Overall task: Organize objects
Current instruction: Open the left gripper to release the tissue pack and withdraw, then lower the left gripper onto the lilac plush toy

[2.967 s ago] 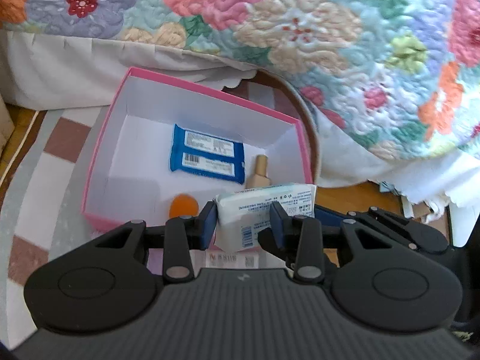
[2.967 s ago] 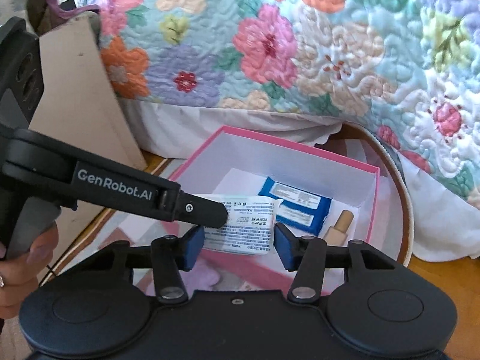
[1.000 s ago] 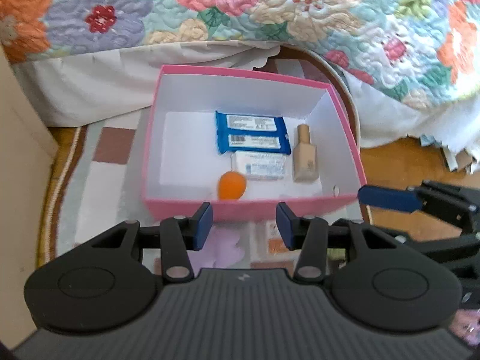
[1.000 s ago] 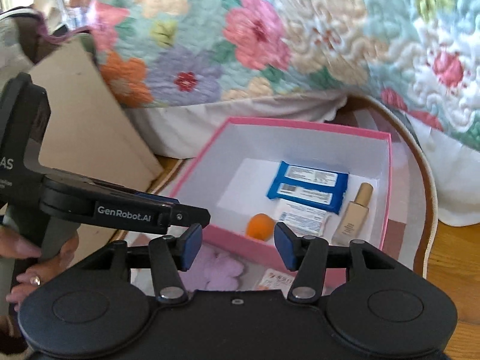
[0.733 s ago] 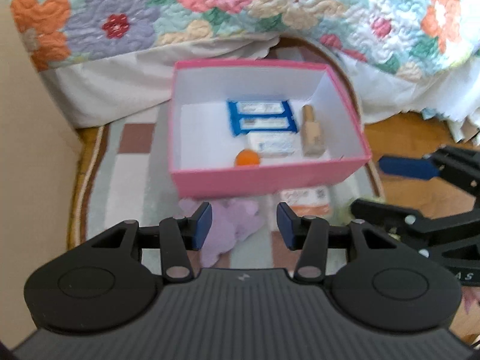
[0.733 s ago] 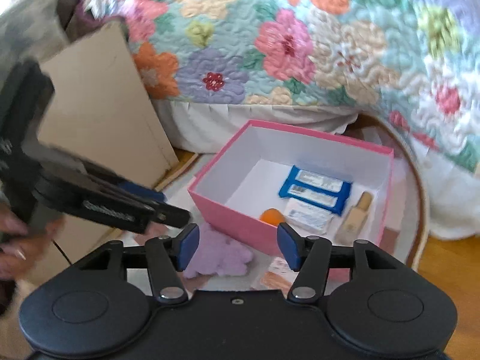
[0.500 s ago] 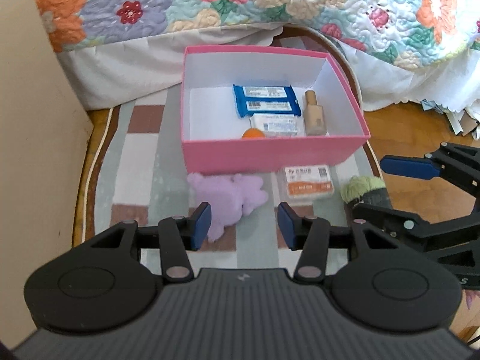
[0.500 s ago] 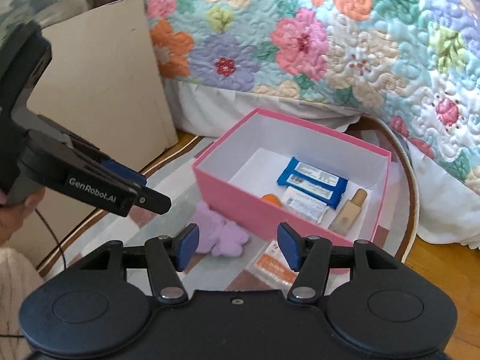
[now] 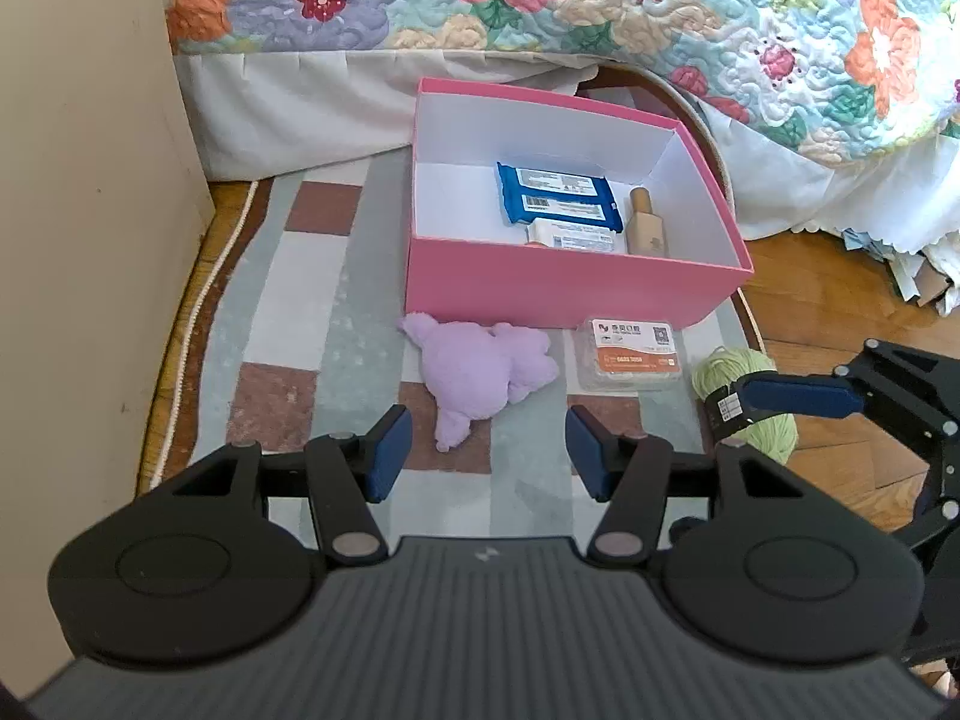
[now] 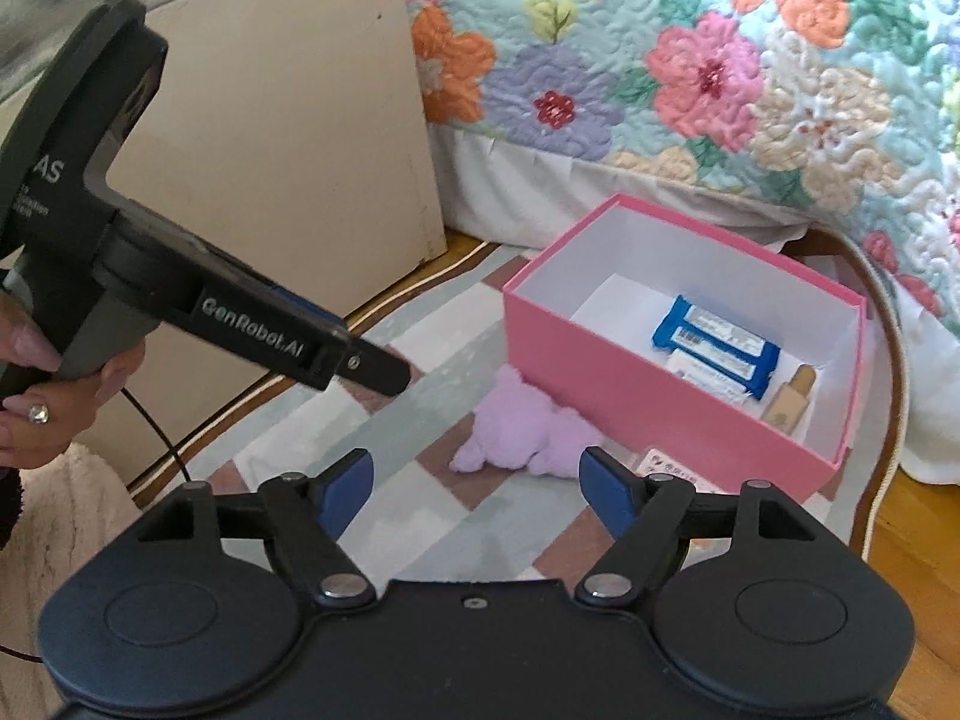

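Both grippers have drawn back from the pink box (image 9: 570, 291) since the white packet went in; box now sits farther off, at 12 o'clock in the left view and 2 o'clock in the right. Left gripper (image 9: 487, 451): jaws opening, moderately apart, nothing between them. Right gripper (image 10: 474, 480): jaws opening, wide, nothing held. Box contents: blue packet (image 9: 555, 198), white packet (image 9: 573, 237) partly hidden by the near wall, beige bottle (image 9: 645, 228); a sliver of something orange at the wall cannot be made out. On the rug (image 9: 300, 324), outside the box: purple plush (image 9: 480, 372) touching the near wall, orange-label case (image 9: 627, 351) just beside it at 3 o'clock, green yarn (image 9: 744, 384) partly covered by the right gripper's finger. Hand (image 10: 54, 396) on the left gripper's handle, cut off at the right view's 9 o'clock edge.
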